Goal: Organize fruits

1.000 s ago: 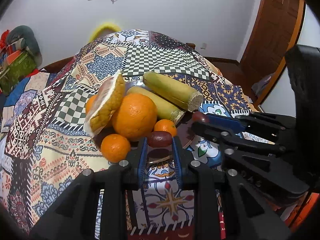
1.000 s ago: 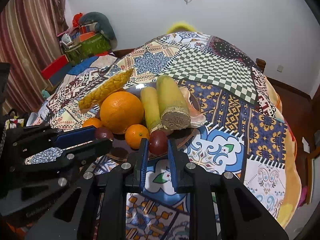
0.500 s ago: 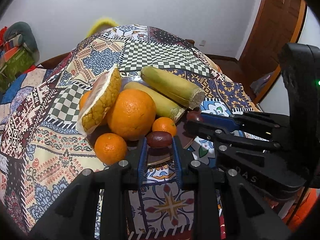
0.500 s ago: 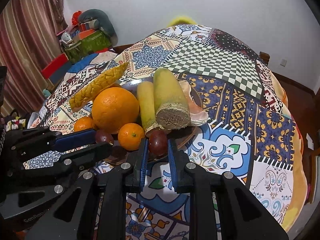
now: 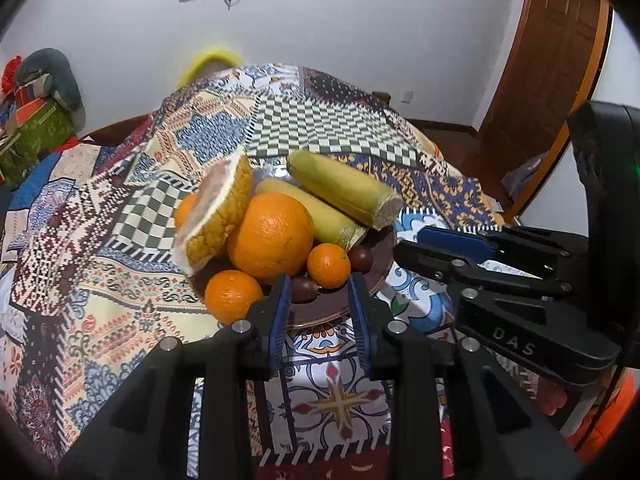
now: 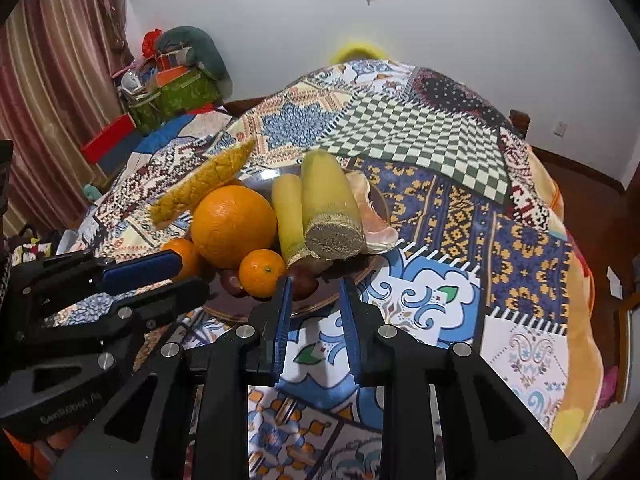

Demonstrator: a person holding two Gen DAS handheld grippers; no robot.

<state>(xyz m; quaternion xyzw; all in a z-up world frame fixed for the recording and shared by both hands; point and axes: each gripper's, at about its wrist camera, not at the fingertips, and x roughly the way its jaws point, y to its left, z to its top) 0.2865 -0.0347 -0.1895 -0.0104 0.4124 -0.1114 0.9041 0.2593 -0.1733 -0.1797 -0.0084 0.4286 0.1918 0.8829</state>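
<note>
A dark plate (image 5: 332,314) on the patchwork cloth holds a big orange (image 5: 271,236), small mandarins (image 5: 329,265), two yellow-green stalk pieces (image 5: 344,192) and a pomelo wedge (image 5: 218,216). My left gripper (image 5: 318,286) hangs at the plate's near rim, jaws opening. A dark red fruit (image 5: 304,289) lies on the plate between its tips, touched by neither pad. My right gripper (image 6: 315,286) stands beside it at the same rim, jaws opening too. A second dark red fruit (image 6: 303,282) rests loose by its left fingertip, under the stalk pieces (image 6: 328,200).
The round table's cloth (image 6: 440,300) drops off at the right and near edges. Bags and boxes (image 6: 176,92) are piled by a striped curtain at the left. A wooden door (image 5: 552,60) stands at the right, and a chair top (image 6: 520,118) shows behind the table.
Both pairs of jaws have widened. The dark red fruit that each gripper pinched now lies free on the plate. Neither gripper has shifted much.
</note>
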